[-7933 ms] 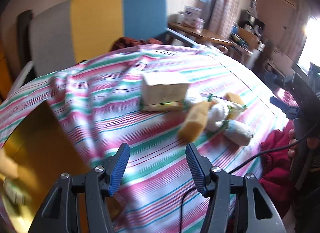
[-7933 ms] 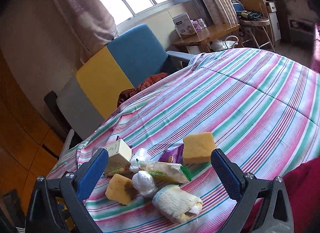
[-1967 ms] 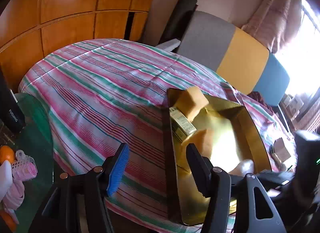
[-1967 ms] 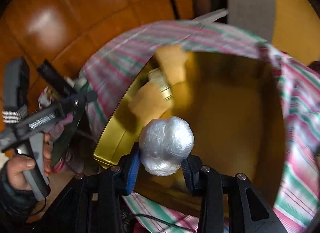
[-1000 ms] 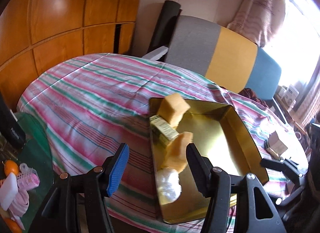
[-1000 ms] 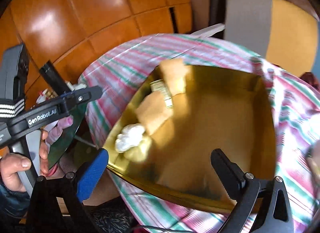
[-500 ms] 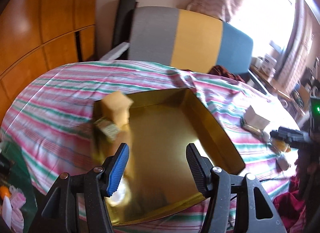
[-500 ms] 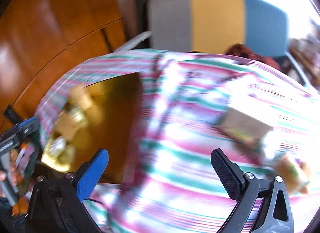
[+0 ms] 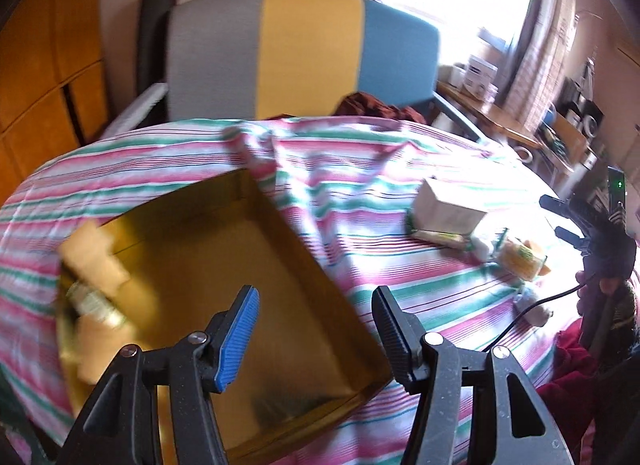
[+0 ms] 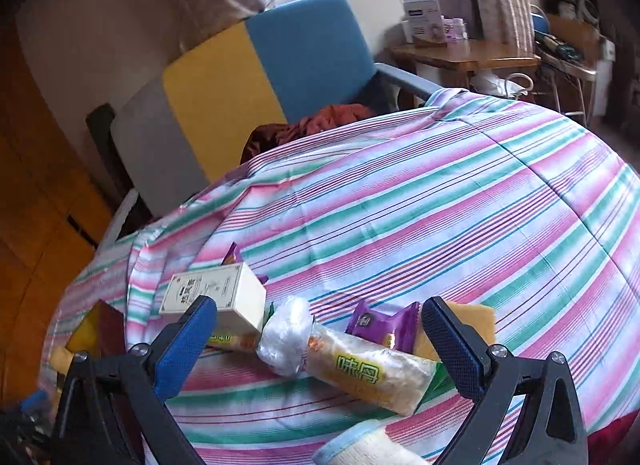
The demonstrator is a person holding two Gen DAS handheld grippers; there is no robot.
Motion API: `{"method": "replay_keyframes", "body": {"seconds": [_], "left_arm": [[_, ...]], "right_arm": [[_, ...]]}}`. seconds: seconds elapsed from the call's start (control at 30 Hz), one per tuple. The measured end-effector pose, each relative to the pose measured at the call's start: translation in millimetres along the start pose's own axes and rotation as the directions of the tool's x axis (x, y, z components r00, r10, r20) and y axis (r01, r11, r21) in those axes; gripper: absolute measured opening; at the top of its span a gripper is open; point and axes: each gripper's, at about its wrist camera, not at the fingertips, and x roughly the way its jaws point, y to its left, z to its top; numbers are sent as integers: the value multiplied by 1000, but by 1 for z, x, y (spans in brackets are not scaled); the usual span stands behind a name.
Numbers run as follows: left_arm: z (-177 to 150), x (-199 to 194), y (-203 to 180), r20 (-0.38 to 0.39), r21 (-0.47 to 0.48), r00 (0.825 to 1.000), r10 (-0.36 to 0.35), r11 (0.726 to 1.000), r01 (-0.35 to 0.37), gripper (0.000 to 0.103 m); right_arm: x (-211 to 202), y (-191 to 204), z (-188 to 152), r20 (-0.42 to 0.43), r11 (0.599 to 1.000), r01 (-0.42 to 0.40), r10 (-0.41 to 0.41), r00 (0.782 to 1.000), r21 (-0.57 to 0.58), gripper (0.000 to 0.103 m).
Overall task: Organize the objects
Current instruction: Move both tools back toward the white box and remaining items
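Observation:
A golden tray (image 9: 224,261) lies on the striped cloth (image 9: 360,201), with yellow sponges (image 9: 94,257) and a small packet (image 9: 94,305) blurred at its left end. My left gripper (image 9: 314,329) hovers over the tray's near right corner. Its jaws are closing slightly and nothing is between them. My right gripper (image 10: 318,325) stands wide open and empty above a pile: a white box (image 10: 216,297), a clear wrapped ball (image 10: 286,335), a bread packet (image 10: 372,377), a purple snack packet (image 10: 384,325) and a yellow sponge (image 10: 472,321). A white roll (image 10: 360,445) pokes in at the bottom.
A chair (image 10: 224,93) with a grey, yellow and blue back stands behind the table, a dark red cloth (image 10: 320,121) on its seat. A wooden side table (image 10: 460,53) holds small boxes. Wood panels (image 9: 44,77) line the left wall. A red garment (image 9: 572,369) lies by the table's near right edge.
Both views have swung from the tray towards the pile on the right. The right gripper let the wrapped ball go into the tray and now hangs open over the pile.

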Motion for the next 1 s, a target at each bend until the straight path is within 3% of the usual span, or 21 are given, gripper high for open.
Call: {"method": "replay_keyframes", "body": {"seconds": [0.13, 0.37, 0.5, 0.63, 0.8, 1.0], "left_arm": [[14, 26, -31, -45, 38, 998, -42, 998, 43, 56], [38, 64, -90, -102, 130, 992, -74, 988, 87, 57], [50, 87, -105, -165, 77, 976, -140, 985, 154, 57], [50, 90, -112, -160, 69, 976, -146, 985, 158, 57], [41, 87, -104, -161, 64, 976, -145, 986, 157, 57], [36, 82, -83, -161, 23, 974, -161, 986, 167, 57]], "right_arm": [[4, -18, 2, -26, 994, -28, 31, 999, 102, 103], [11, -21, -2, -60, 989, -54, 63, 996, 140, 103], [14, -23, -6, -84, 986, -73, 86, 993, 149, 103], [17, -23, -6, -102, 985, -76, 93, 990, 157, 103], [33, 8, 12, -175, 971, -210, 228, 958, 115, 103], [106, 70, 42, -300, 968, -248, 231, 925, -20, 103]]}}
